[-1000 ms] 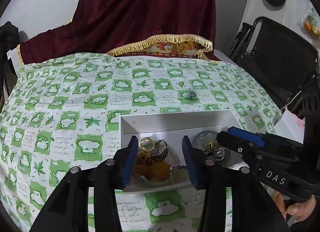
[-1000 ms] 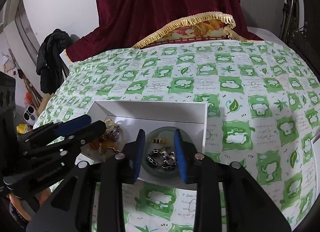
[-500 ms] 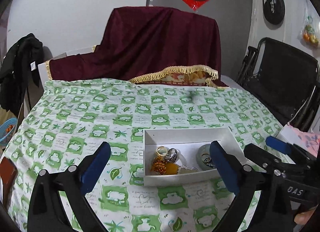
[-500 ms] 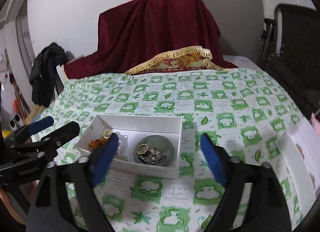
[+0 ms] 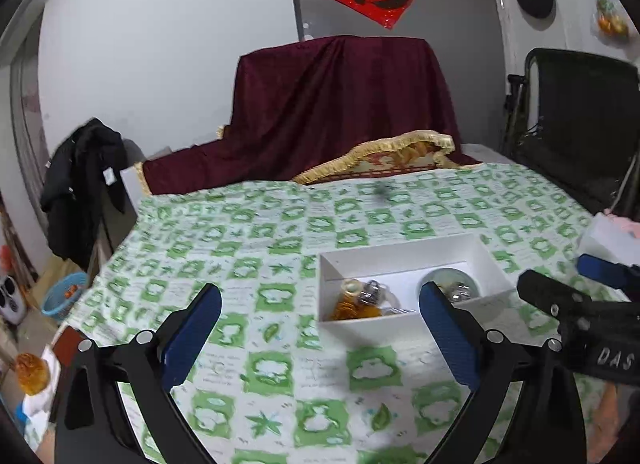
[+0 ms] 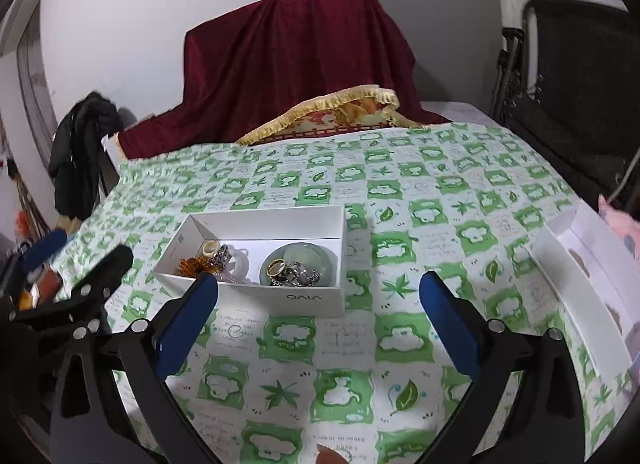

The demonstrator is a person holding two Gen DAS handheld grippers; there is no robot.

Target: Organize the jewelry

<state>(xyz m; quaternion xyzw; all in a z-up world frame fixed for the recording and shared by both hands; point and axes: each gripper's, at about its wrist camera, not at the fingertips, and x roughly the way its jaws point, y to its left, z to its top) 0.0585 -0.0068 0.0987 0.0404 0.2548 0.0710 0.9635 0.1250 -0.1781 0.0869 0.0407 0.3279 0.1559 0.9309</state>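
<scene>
Left gripper [image 5: 320,328]: low in the left wrist view, blue-padded fingers [image 5: 192,338] spread wide with nothing between them but cloth; the fingers have just been opening. Its blue tip also pokes in at the left edge of the right wrist view.
Right gripper [image 6: 318,322]: low in the right wrist view, fingers [image 6: 450,324] spread wide and empty, having just been opening; it also enters the left wrist view at the right edge.
Counter [image 6: 400,344]: covered by a green-and-white checked cloth that fills the lower half of both views.
White box [image 6: 280,298]: open-topped, resting on the cloth just beyond the fingertips, centre-left of the right wrist view and centre-right of the left wrist view.
Rings [image 6: 216,254]: left part of the box, a pale band and a dark patterned one, beside an amber bead piece [image 6: 192,264].
Green dish [image 6: 296,258]: right part of the box, holding a gold ring [image 6: 276,266] and a tangle of silver chain [image 6: 300,276].
White tray [image 6: 580,284]: right edge of the right wrist view, well apart from the box.
Maroon drape [image 6: 296,55]: upper centre, behind the counter, with a gold-fringed cloth [image 6: 332,113] at its foot.
Black chair [image 6: 580,83]: upper right.
</scene>
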